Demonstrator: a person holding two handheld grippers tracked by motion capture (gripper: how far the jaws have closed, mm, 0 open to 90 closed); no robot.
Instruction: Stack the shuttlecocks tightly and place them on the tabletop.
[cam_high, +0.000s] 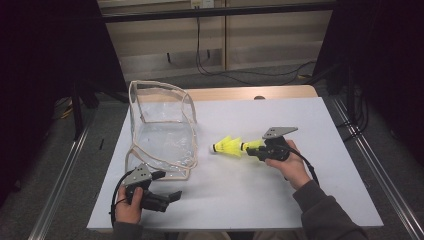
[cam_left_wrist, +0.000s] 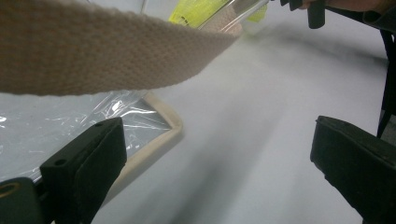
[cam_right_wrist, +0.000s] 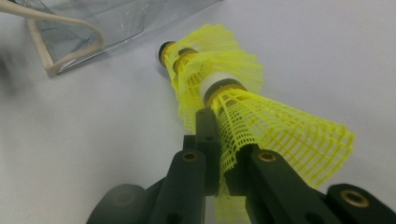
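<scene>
As nested: three shuttlecocks (cam_right_wrist: 219, 88) close-up

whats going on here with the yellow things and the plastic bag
A person works at a white table with a gripper in each hand. The right gripper is shut on the skirt of a stack of yellow shuttlecocks, which points toward a clear plastic bag. The left gripper sits open beside the bag's edge, holding nothing.

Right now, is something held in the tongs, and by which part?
The right tongs hold a yellow shuttlecock by the edge of its mesh skirt. The left tongs stand open and hold nothing.
</scene>
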